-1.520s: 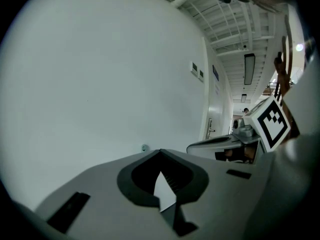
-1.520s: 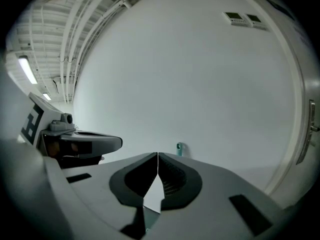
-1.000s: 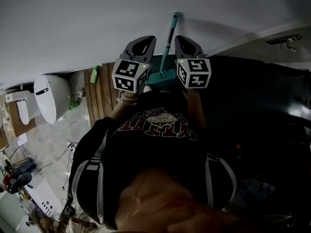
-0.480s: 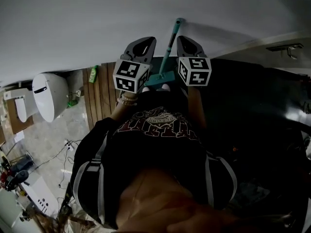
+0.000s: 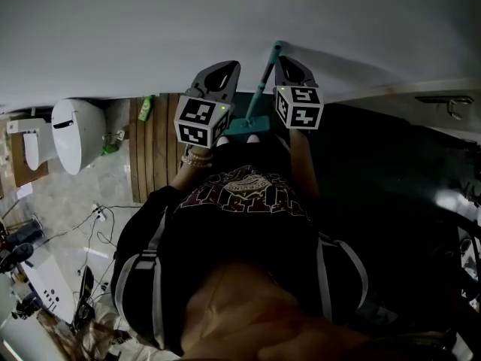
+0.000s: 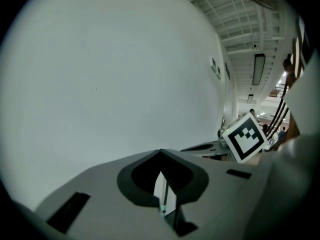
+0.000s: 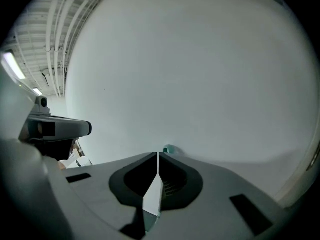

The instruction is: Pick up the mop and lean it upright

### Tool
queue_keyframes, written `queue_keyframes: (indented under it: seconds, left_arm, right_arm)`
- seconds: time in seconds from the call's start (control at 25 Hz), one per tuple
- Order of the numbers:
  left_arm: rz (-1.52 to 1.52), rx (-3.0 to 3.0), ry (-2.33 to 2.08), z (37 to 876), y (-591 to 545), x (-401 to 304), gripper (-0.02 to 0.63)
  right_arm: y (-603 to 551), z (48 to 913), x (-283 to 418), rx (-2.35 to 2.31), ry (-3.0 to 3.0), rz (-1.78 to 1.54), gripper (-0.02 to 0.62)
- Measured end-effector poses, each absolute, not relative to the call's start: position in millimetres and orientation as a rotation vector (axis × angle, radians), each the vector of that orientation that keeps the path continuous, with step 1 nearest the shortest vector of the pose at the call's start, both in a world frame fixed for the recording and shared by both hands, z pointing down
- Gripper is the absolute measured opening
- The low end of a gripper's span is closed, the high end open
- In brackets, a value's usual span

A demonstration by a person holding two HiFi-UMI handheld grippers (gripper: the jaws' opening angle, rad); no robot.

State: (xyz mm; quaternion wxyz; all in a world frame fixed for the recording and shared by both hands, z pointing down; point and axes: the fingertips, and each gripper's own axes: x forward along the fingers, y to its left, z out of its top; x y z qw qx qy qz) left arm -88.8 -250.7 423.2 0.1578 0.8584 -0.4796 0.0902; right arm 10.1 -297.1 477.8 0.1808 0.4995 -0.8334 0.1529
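Mop (image 5: 262, 81) leaning on wall (image 5: 150, 28), left tool (image 5: 219, 72), right tool (image 5: 290, 69) closed

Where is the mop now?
In the head view, the mop stands at top centre between the left gripper and right gripper, leaning against the wall.

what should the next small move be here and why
Probably ease both grippers straight back. The mop already stands with its handle top against the wall, between the left gripper and right gripper; both are shut and hold nothing, so a sideways move could knock it.
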Motion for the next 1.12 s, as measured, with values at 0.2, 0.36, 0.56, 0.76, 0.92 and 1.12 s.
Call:
queue_keyframes:
  seconds: [0.2,0.36,0.56,0.76,0.92,1.12]
  left_arm:
    - [0.256,2.416,-1.415,426,-255,-92,0.044]
    - [0.246,2.386,-1.433,429,-260,-93,0.046]
    - [0.253,2.37,-1.444,433,-262,-93,0.044]
    - [0.265,2.362,-1.451,435,-264,-90,0.046]
    - [0.269,2.354,-1.463,436,-265,-94,0.044]
    - [0.273,2.34,-1.478,439,-266,-101,0.046]
  right_arm:
    - [-308,490,9,1.374,-2.353,0.452,0.02]
    - [-315,500,9,1.36,-2.343,0.467,0.021]
    - [-321,509,12,1.363,-2.322,0.472,0.051]
    - [-327,519,12,1.334,-2.305,0.489,0.11]
    - [-332,522,7,1.333,-2.29,0.483,0.133]
    - [-340,529,2,1.365,-2.256,0.472,0.14]
